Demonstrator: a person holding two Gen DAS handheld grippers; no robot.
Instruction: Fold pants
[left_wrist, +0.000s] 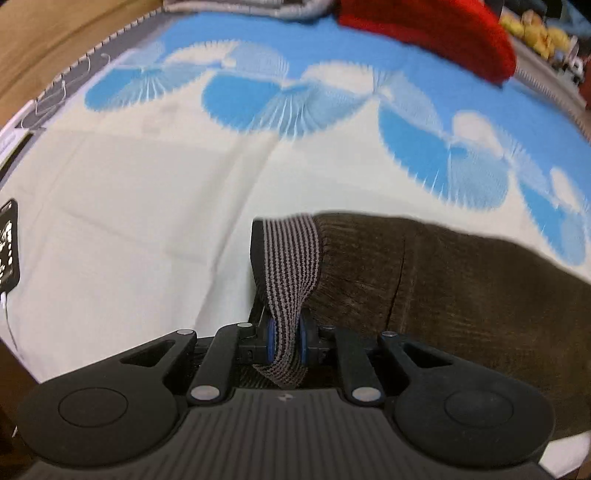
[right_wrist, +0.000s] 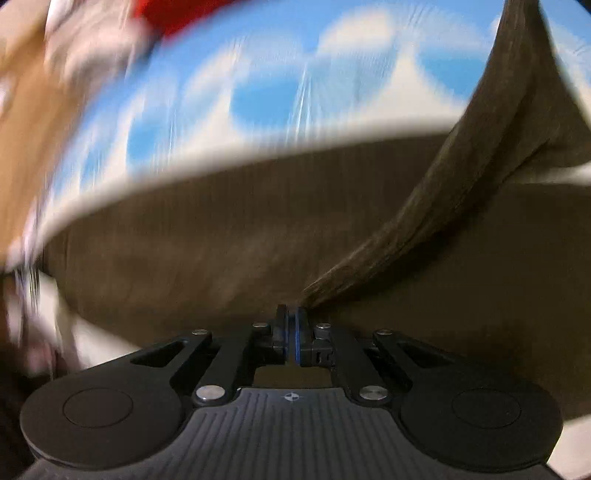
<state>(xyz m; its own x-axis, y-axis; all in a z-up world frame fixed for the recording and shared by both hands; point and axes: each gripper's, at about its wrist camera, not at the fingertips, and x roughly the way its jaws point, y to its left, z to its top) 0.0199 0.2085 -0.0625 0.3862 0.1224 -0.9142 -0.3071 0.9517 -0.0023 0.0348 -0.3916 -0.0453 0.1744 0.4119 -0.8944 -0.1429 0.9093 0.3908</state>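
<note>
Dark brown corduroy pants (left_wrist: 443, 291) lie on a white and blue patterned sheet (left_wrist: 147, 192). My left gripper (left_wrist: 288, 332) is shut on the striped grey elastic waistband (left_wrist: 291, 258) at the pants' left end. In the blurred right wrist view, my right gripper (right_wrist: 291, 325) is shut on a bunched fold of the pants (right_wrist: 424, 221), which stretches up to the right above the flat brown cloth (right_wrist: 221, 236).
A red garment (left_wrist: 436, 29) lies at the far edge of the sheet, with grey cloth (left_wrist: 258, 7) beside it. A black device with a white cable (left_wrist: 9, 243) sits at the left edge. Yellow items (left_wrist: 535, 33) lie far right.
</note>
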